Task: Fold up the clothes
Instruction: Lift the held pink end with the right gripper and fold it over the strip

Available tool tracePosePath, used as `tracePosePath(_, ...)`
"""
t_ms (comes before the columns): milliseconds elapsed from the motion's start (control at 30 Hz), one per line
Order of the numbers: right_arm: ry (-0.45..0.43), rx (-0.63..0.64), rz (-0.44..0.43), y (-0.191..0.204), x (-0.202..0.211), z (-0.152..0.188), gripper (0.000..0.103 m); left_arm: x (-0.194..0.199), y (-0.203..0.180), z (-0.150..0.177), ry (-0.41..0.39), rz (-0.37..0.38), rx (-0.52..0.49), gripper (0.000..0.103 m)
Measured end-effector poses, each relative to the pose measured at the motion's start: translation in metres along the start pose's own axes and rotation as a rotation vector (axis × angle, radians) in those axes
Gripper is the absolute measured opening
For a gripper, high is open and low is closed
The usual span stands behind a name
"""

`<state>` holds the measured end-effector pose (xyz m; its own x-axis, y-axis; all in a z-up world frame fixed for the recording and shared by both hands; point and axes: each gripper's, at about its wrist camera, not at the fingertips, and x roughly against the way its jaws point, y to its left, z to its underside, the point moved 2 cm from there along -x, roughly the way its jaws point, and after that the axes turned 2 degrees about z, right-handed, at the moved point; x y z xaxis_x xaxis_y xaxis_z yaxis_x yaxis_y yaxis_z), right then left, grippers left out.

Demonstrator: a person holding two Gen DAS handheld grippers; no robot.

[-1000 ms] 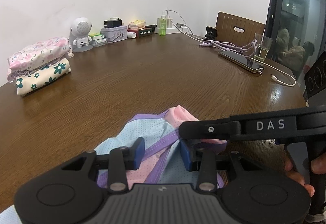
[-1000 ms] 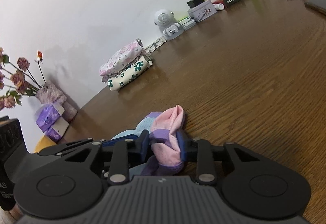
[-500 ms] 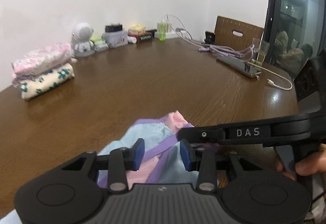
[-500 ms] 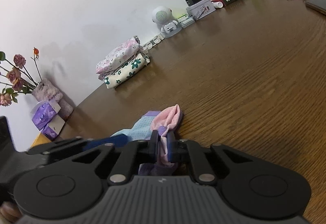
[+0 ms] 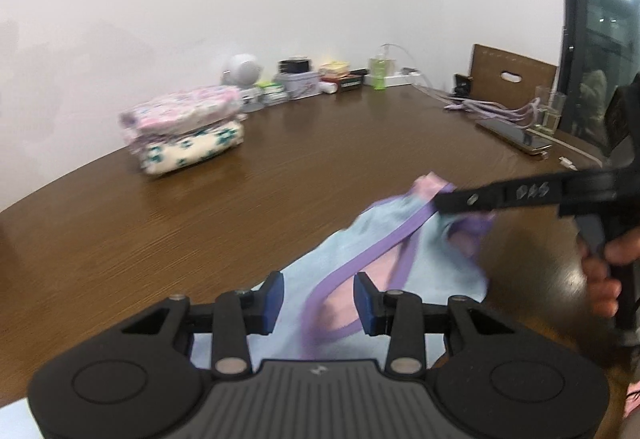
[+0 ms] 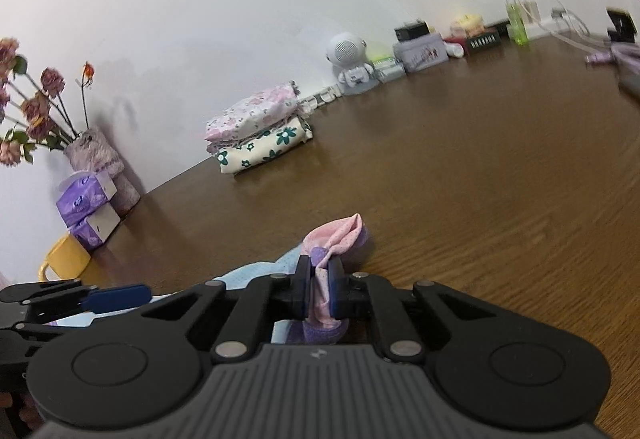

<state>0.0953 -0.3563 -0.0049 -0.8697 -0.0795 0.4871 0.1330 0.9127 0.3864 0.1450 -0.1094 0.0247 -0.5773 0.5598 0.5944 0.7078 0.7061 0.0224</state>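
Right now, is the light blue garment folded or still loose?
Loose: the light blue garment lies crumpled, unfolded, its pink end pinched in the right gripper.

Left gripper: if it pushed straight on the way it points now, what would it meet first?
Probably the light blue garment with purple trim: it already lies between the open left gripper pads and stretches ahead. Beyond it comes bare wooden table; depth is unclear.

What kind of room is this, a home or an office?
Probably a lived-in home or small office room: a long wooden table against a white wall, folded clothes stacked on it, and a vase of dried flowers beside tissue packs.
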Motion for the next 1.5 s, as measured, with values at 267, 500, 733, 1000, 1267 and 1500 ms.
tracePosePath(267, -0.010, 0.150, 0.012, 0.040, 0.007, -0.006, 0.008, 0.034, 0.037, 0.021, -0.005, -0.090, 0.019, 0.036)
tracePosePath(500, -0.002, 0.307, 0.021, 0.083, 0.008, -0.003, 0.008, 0.049, 0.053, 0.035, -0.001, -0.130, -0.003, 0.036)
tracePosePath(733, 0.028, 0.456, 0.008, 0.131, 0.005, 0.013, 0.008, 0.051, 0.059, 0.045, 0.015, -0.101, -0.019, 0.036)
tracePosePath(1000, 0.088, 0.603, 0.007, 0.176, -0.009, 0.043, 0.008, 0.041, 0.062, 0.054, 0.053, -0.057, -0.017, 0.036)
tracePosePath(1267, 0.114, 0.670, 0.034, 0.190, -0.021, 0.061, 0.008, 0.037, 0.062, 0.059, 0.062, -0.041, -0.009, 0.036)
tracePosePath(1500, 0.077, 0.740, 0.040, 0.201, -0.017, 0.063, 0.008, 0.036, 0.063, 0.060, 0.057, -0.034, -0.006, 0.036)
